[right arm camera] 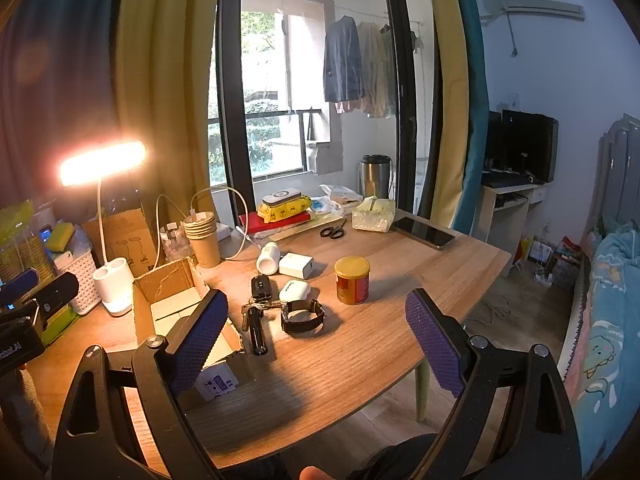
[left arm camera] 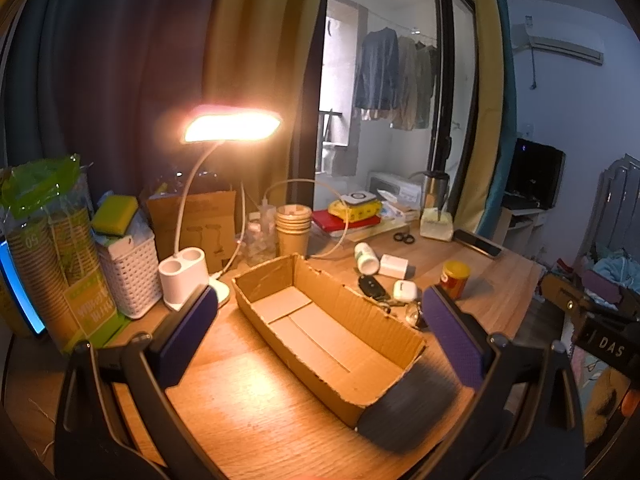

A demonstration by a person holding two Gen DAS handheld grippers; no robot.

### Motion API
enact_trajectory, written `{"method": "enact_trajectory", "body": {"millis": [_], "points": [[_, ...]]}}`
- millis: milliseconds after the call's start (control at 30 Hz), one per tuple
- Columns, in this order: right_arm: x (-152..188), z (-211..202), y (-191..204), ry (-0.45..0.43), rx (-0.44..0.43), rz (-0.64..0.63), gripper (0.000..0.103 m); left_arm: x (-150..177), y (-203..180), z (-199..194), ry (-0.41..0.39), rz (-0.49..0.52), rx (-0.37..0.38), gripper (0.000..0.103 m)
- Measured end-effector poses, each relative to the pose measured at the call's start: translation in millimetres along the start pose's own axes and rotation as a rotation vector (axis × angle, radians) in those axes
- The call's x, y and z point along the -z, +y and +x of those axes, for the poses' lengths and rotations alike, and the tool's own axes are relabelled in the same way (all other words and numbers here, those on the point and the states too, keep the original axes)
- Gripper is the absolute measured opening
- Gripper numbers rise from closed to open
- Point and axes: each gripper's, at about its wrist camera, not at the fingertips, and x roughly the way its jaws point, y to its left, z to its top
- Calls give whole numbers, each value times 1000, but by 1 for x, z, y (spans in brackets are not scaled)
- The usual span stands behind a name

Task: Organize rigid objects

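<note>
Across lamplit wooden desk [right arm camera: 360, 344], black wristwatch [right arm camera: 302, 315] just below centre of right wrist view, strap loop lying flat, between spread empty fingers of right gripper [right arm camera: 316, 340]; left gripper [left arm camera: 320, 340] wide over empty open brown cardboard box [left arm camera: 332, 332].

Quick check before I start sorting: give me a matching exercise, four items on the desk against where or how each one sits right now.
Things:
1. cardboard box
2. white pill bottle
3. yellow-lidded can
4. wristwatch

States:
A. standing upright, alone toward the desk's right side
B. lying on its side beside a white charger block
C. open on top, nothing in it
D. strap looped, resting next to the keys

Pairs: 1-C, 2-B, 3-A, 4-D
</note>
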Motion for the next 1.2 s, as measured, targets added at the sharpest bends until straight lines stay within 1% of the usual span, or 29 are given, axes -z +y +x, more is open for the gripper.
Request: {"method": "enact_trajectory", "body": {"millis": [100, 233, 333, 400, 467, 500, 633, 800, 900, 967, 1000, 1033, 1167, 1200], "points": [[1, 5, 1, 8, -9, -6, 93, 3, -1, 2, -6, -3, -2, 103], [5, 13, 0, 24, -19, -14, 93, 9, 1, 12, -13, -10, -29, 103], [7, 22, -2, 38, -25, -19, 93, 15, 5, 26, 14, -30, -41, 103], [9, 30, -5, 51, -26, -18, 93, 20, 7, 42, 65, -33, -56, 103], [10, 40, -8, 71, -28, -15, 93, 28, 9, 59, 134, -35, -70, 103], [12, 47, -10, 82, -28, -14, 93, 32, 10, 70, 181, -39, -75, 103], [17, 69, -16, 122, -31, -13, 93, 52, 13, 105, 324, -74, -83, 103], [23, 98, -23, 162, -31, -7, 93, 66, 9, 133, 426, -60, -99, 103], [26, 111, -27, 182, -29, -2, 93, 71, 18, 149, 496, -71, -117, 103], [27, 119, -28, 192, -27, -1, 93, 73, 23, 156, 516, -53, -124, 102], [28, 121, -29, 199, -27, 1, 93, 74, 25, 157, 518, -43, -125, 99], [30, 125, -30, 205, -27, 4, 93, 76, 27, 158, 522, -38, -123, 89], [34, 138, -28, 231, -30, 5, 93, 82, 33, 161, 559, -50, -103, 81], [35, 141, -27, 239, -34, 2, 93, 82, 32, 160, 563, -47, -97, 76]]}}
